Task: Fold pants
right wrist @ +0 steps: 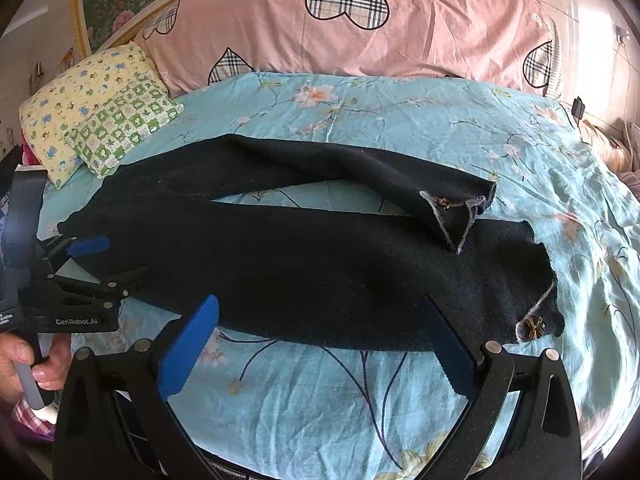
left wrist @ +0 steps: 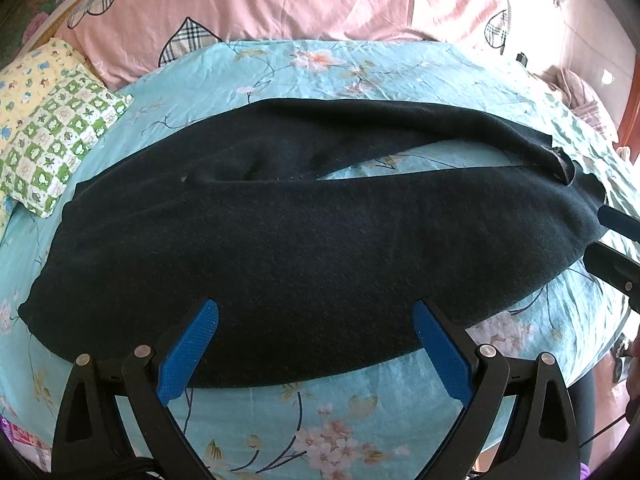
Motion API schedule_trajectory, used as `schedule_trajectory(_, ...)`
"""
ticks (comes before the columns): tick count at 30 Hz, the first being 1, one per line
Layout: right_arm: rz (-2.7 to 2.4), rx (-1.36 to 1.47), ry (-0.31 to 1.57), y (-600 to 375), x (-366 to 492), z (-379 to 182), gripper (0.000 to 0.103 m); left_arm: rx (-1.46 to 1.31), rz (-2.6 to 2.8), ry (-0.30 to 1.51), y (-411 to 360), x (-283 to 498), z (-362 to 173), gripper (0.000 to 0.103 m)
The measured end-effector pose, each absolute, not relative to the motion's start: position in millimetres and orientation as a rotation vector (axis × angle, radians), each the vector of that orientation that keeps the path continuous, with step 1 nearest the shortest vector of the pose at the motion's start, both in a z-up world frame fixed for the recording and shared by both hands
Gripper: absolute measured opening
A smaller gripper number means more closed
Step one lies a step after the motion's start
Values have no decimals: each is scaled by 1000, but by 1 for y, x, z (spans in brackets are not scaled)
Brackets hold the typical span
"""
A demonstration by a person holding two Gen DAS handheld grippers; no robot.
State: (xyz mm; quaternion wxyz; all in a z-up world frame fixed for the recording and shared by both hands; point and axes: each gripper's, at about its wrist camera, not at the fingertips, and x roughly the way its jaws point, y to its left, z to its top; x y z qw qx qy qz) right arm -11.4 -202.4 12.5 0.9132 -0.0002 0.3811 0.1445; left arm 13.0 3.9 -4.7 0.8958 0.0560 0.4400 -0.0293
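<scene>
Pants (left wrist: 304, 240) lay flat across the blue floral sheet (left wrist: 320, 420), waistband toward my left side, the two leg ends toward my right, legs splayed with a wedge of sheet showing between them. Not folded yet, as I judged it.

My left gripper (left wrist: 316, 344) hung over the near edge of the waist end, jaws wide apart, nothing between them. My right gripper (right wrist: 320, 344) hung over the near leg, just short of its hem, jaws also wide apart and empty.

Risks I saw from there:
- Far leg cuff (right wrist: 456, 216) was already flipped over onto the near leg. Folding without flattening it would have trapped a lump.
- Fabric looked thick and fuzzy. A shallow pinch could have taken only the top layer, so the bottom layer would drag and skew.
- Sheet was wrinkled and loose under the near edge; jaws going too deep could have grabbed sheet with the pants.
- Legs not aligned: lifting only the near one would have left the far one behind.
- Checked pillow (left wrist: 60, 140) sat near the waist end; a wide swing could have snagged it.
</scene>
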Motion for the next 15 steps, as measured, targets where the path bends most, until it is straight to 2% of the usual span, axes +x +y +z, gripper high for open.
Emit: schedule_trajectory(15,306,11,785,-200,-8,15,100,107,-66,916,5,14,-4,98)
